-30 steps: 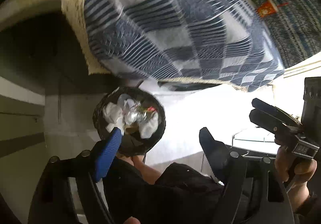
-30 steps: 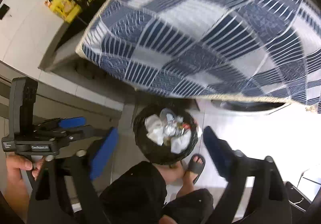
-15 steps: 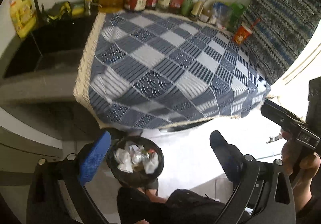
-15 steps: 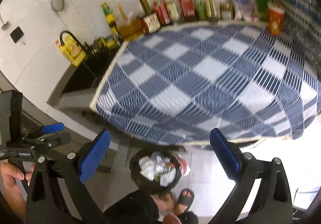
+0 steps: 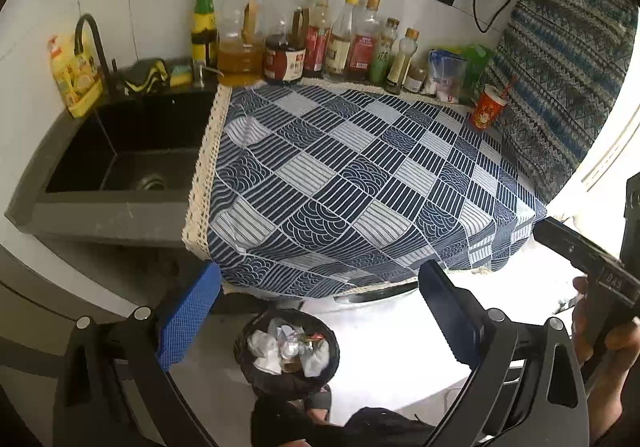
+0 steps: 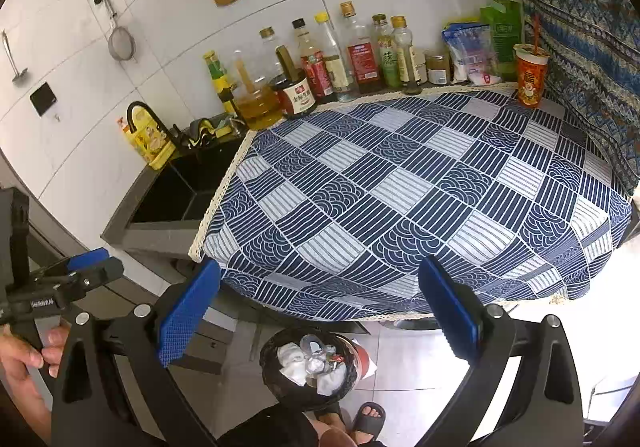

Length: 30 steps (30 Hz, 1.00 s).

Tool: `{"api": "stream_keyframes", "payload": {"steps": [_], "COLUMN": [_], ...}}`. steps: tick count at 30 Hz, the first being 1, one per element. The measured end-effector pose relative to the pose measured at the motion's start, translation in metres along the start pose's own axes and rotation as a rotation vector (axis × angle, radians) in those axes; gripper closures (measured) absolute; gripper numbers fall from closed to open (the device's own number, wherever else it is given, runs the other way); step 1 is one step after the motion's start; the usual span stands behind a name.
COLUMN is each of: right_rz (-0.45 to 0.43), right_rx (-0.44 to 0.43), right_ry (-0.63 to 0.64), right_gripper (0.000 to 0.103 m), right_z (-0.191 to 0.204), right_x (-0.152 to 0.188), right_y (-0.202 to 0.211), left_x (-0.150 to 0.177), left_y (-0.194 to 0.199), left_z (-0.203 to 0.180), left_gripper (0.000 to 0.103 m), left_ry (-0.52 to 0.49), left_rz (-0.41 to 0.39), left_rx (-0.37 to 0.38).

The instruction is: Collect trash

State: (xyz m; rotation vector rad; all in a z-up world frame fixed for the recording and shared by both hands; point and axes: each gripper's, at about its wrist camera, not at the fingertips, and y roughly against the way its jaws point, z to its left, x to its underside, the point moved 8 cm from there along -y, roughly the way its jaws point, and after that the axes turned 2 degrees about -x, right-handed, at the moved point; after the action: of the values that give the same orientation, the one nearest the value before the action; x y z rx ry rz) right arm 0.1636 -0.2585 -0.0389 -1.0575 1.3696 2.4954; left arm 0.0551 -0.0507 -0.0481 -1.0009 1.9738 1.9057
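Bottom centre: we saw the bin (image 5: 286, 351) of crumpled trash (image 5: 280, 345).
Handling: light, soft; pinch a paper wad.
Fingers: our left gripper (image 5: 320, 311) and right gripper (image 6: 318, 309) gaped, empty.

Bottle labels (image 6: 362, 61) too small to read; sandalled foot (image 6: 370, 421) at six o'clock partly hidden behind dark shorts (image 6: 272, 427).

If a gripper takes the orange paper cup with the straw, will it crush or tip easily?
The orange paper cup looks thin-walled, so it probably dents under a firm squeeze. It is tall and tapers to a narrower base, so a push near the rim may tip it. How full it is cannot be seen.
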Motion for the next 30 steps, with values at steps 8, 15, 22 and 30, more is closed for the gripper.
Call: {"api": "stream_keyframes", "payload": {"steps": [8,15,22,30], "right_rz": [-0.013,-0.012,-0.013,0.0], "right_rx": [0.007,0.014,0.016,0.025], "right_ry": [0.003,0.009,0.008,0.019], "right_gripper": [0.005,0.005,0.005,0.005], "right_z": [-0.003,-0.002,-0.002,-0.004], "right_x": [-0.002,0.0,0.002,0.001], "right_y": [0.01,0.015,0.016,0.014], "left_x": [-0.004,-0.008,-0.01,-0.011], "left_y": [0.018,0.021,0.02,0.017], "left_z": [-0.011,-0.017,-0.019,-0.021], "left_gripper": [0.007,0.007,0.007,0.007], "left_ry": [-0.03,-0.031,-0.035,-0.046], "left_rz": [-0.023,-0.025,-0.027,-0.025], "left_rx": [-0.001,0.016,0.019,0.03]}}
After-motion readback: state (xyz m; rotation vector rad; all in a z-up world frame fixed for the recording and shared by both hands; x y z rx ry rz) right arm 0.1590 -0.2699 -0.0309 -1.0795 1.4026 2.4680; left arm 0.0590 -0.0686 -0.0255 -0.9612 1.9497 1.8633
